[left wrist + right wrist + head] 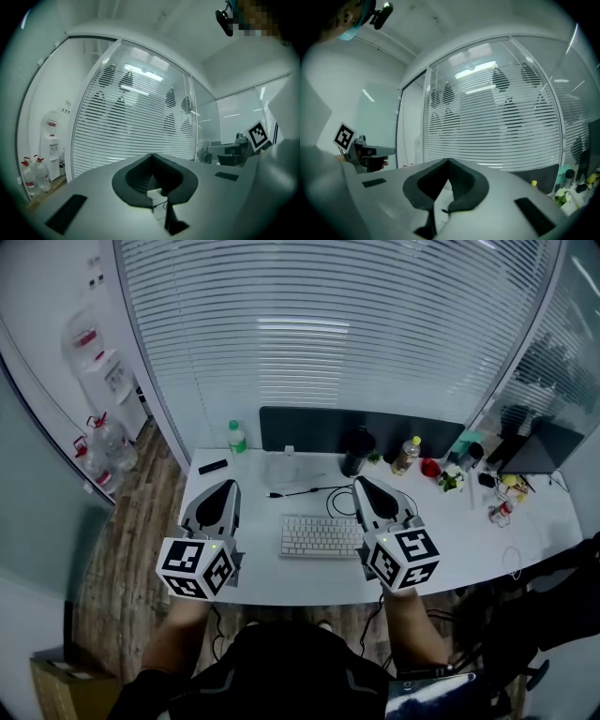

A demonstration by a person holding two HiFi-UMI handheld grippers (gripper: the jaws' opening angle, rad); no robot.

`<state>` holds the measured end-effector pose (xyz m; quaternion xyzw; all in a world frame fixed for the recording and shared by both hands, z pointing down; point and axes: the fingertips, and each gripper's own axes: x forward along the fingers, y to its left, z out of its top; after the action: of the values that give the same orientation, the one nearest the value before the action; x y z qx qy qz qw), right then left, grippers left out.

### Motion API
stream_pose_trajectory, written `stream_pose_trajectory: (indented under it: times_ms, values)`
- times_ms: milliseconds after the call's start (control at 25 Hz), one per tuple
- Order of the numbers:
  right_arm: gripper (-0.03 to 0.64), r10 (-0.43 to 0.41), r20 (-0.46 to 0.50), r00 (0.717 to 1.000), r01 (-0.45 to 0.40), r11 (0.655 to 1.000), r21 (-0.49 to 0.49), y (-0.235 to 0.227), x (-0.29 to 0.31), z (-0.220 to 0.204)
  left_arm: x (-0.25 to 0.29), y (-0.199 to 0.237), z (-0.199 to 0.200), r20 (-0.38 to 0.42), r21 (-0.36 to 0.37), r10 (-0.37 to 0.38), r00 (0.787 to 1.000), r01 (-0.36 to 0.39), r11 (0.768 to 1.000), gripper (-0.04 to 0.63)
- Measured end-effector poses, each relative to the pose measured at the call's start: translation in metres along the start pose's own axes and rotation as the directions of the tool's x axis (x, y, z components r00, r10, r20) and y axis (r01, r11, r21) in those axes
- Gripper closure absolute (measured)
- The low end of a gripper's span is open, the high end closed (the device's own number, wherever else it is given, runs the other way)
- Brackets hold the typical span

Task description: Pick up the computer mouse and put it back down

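while the left gripper (225, 486) and right gripper (362, 484) are hovering over the white surface (525, 531) beside the keyboard (319, 535), both jaws are sitting closed and empty; the computer mouse is not showing clearly.

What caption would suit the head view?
The left gripper and right gripper, both shut, hover either side of a keyboard on a white desk.

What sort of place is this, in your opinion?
Most likely an office: a white desk with a keyboard, a glass wall with horizontal blinds, and a water dispenser with spare bottles beside it.
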<state>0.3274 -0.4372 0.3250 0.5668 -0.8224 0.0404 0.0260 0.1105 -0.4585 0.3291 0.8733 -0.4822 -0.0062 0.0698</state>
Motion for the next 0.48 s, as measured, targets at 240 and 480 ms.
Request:
stream_pose_trajectory:
  times_ms: [240,480]
  values:
    - [0.618,0.002,0.008,1.000,-0.002,1.000,0.003,-0.0013,0.0028,0.0018,0.0014,-0.0030,-0.0056,-0.016,-0.003,-0.007,1.000,0.007,1.000,0.566]
    - [0.618,0.005,0.010,1.000,-0.005,1.000,0.001,-0.0021,0.0055,0.0026,0.0008,0.0000,-0.0076,-0.025,0.001,0.019,1.000,-0.018,1.000,0.566]
